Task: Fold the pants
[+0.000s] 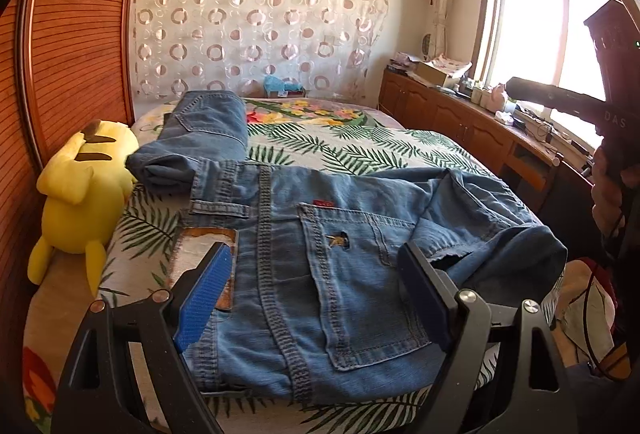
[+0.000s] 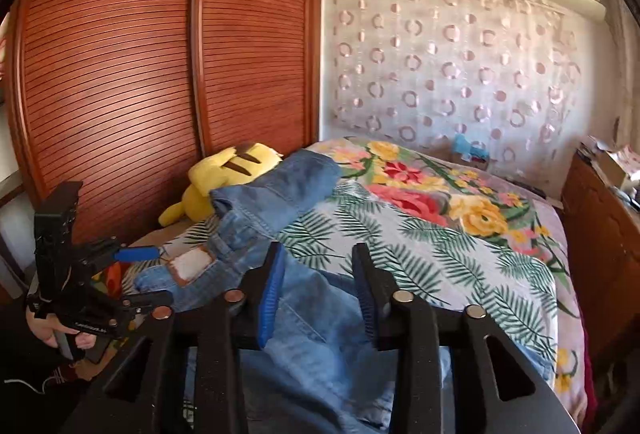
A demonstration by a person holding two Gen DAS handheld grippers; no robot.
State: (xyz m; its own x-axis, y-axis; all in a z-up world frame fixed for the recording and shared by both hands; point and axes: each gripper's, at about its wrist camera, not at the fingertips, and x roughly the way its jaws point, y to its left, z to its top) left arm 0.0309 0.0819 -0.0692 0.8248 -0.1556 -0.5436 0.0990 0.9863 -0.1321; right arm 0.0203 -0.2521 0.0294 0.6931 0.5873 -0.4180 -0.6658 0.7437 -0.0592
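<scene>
Blue jeans [image 1: 340, 274] lie on the bed, seat side up, back pocket and waistband with a leather patch toward me. A leg is bunched at the right. My left gripper [image 1: 316, 266] is open above the seat, jaws wide, holding nothing. A second pair of folded jeans [image 1: 208, 126] lies behind, by the plush. In the right wrist view my right gripper [image 2: 320, 270] is open above the jeans' [image 2: 304, 318] legs, empty. The left gripper [image 2: 132, 254] shows at the left there, over the waistband.
The bed [image 1: 400, 146] has a leaf and flower blanket. A yellow plush toy [image 1: 84, 186] lies at its left edge against the wooden wardrobe [image 2: 120, 74]. A wooden cabinet [image 1: 460, 114] with clutter runs along the window on the right. A curtain [image 2: 440, 66] hangs behind.
</scene>
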